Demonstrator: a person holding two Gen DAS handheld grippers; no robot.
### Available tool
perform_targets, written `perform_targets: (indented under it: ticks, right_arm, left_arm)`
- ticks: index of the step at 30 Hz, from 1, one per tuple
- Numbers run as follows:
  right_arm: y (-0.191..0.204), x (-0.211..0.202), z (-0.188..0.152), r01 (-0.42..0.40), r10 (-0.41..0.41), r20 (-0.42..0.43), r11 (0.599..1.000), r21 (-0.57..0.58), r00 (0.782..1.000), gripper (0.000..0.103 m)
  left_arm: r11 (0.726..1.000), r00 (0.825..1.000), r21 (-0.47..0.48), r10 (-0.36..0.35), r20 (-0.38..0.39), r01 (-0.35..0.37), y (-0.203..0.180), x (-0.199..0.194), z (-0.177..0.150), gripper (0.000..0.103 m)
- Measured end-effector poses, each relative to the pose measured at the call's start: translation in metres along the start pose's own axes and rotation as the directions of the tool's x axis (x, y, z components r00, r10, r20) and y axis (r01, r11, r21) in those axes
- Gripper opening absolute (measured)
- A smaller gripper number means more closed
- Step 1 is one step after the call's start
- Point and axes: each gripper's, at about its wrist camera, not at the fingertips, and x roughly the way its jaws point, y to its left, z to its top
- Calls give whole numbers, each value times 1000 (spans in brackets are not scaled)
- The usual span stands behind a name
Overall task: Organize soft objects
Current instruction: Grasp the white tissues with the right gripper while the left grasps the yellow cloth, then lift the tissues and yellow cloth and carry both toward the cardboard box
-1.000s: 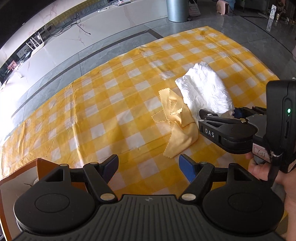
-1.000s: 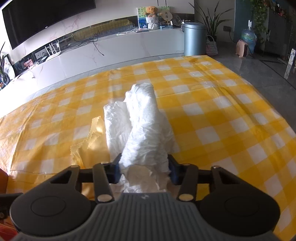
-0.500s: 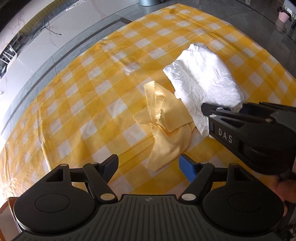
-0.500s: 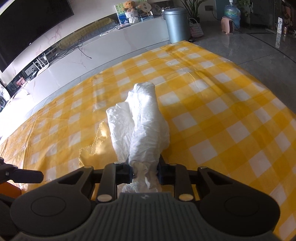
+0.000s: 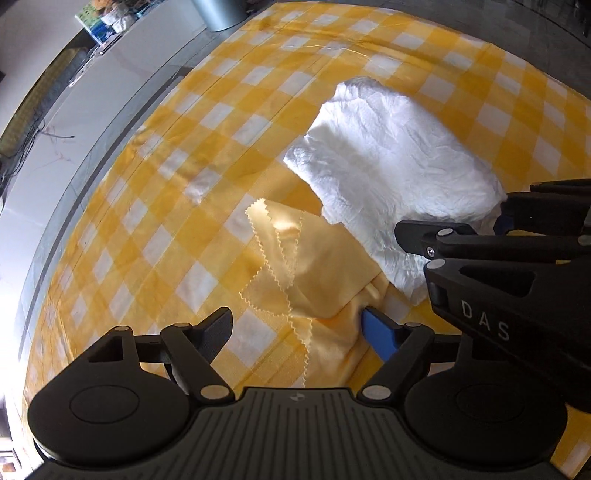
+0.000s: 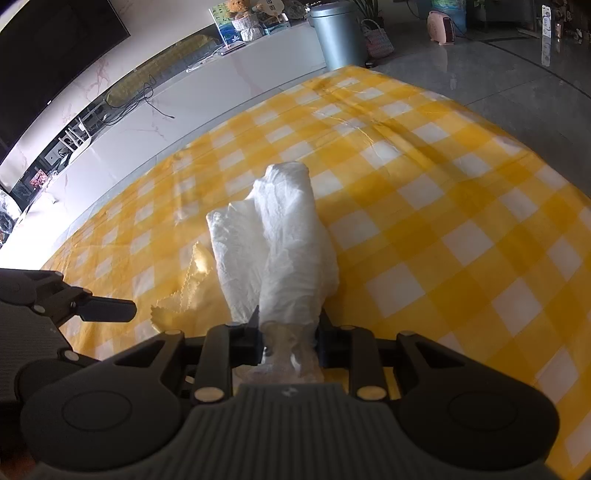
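A crumpled white cloth [image 5: 388, 166] lies on the yellow checked tablecloth [image 5: 221, 155], partly over a yellow cloth with zigzag edges [image 5: 306, 269]. My right gripper [image 6: 290, 338] is shut on the near end of the white cloth [image 6: 284, 251]; it also shows in the left wrist view [image 5: 495, 225]. My left gripper [image 5: 299, 325] is open, its fingers straddling the near part of the yellow cloth. The yellow cloth [image 6: 188, 295] peeks out left of the white one in the right wrist view, where one left finger [image 6: 107, 310] shows.
A grey cylindrical bin [image 6: 338, 33] stands on the floor beyond the table's far edge. A long white cabinet [image 6: 192, 96] with cables and a dark screen [image 6: 48, 55] runs along the back. The tablecloth's right edge [image 6: 517, 144] drops to the grey floor.
My left gripper has moved forward and down over the yellow cloth. My right gripper has closed on the white cloth's near end and stays shut on it.
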Motion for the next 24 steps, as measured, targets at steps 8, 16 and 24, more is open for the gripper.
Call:
perform_targets:
  ticks: [8, 16, 24]
  right_arm:
    - [-6, -1, 3, 5, -5, 2, 1000, 21, 1000, 25]
    - [-12, -17, 8, 39, -41, 56, 999, 32, 998, 25]
    - [-20, -34, 12, 33, -39, 99, 998, 57, 994, 25]
  left_arm:
    - [967, 974, -118, -225, 21, 226, 13, -1, -6, 15]
    - [969, 991, -220, -127, -42, 115, 4, -13, -16, 2]
    - [956, 992, -268, -106, 65, 120, 1, -74, -43, 2]
